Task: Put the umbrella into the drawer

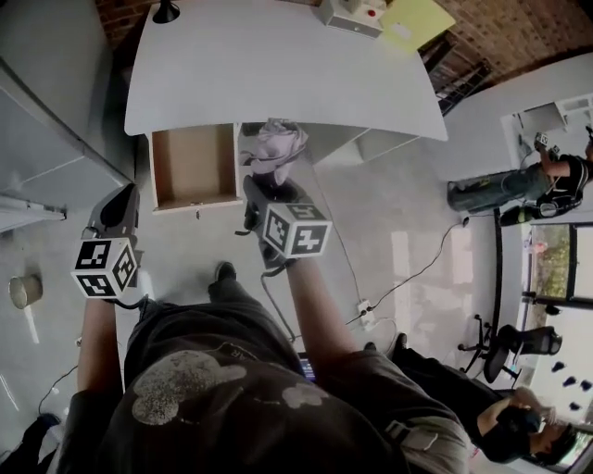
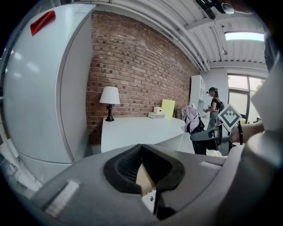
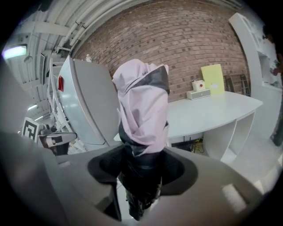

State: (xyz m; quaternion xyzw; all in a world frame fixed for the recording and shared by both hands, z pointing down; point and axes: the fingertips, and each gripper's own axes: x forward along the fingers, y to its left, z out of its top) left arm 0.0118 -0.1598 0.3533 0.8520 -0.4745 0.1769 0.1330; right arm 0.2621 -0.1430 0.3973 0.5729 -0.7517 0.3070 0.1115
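A folded umbrella (image 1: 276, 145) in pale pink fabric with a black handle stands up out of my right gripper (image 1: 271, 181), which is shut on its lower part. It hovers just right of the open wooden drawer (image 1: 195, 165) under the white desk (image 1: 278, 65). In the right gripper view the umbrella (image 3: 143, 106) fills the middle, clamped between the jaws of the right gripper (image 3: 141, 161). My left gripper (image 1: 119, 205) hangs left of the drawer front. In its own view the left gripper (image 2: 141, 148) has its pads meeting at the tips with nothing held, and the umbrella (image 2: 191, 115) shows at right.
A table lamp (image 2: 109, 100), a small white box (image 1: 350, 14) and a yellow sheet (image 1: 417, 20) sit on the desk. A tall white fridge (image 2: 40, 88) stands left. A power strip (image 1: 366, 313) with cables lies on the floor. A person (image 1: 561, 180) stands far right.
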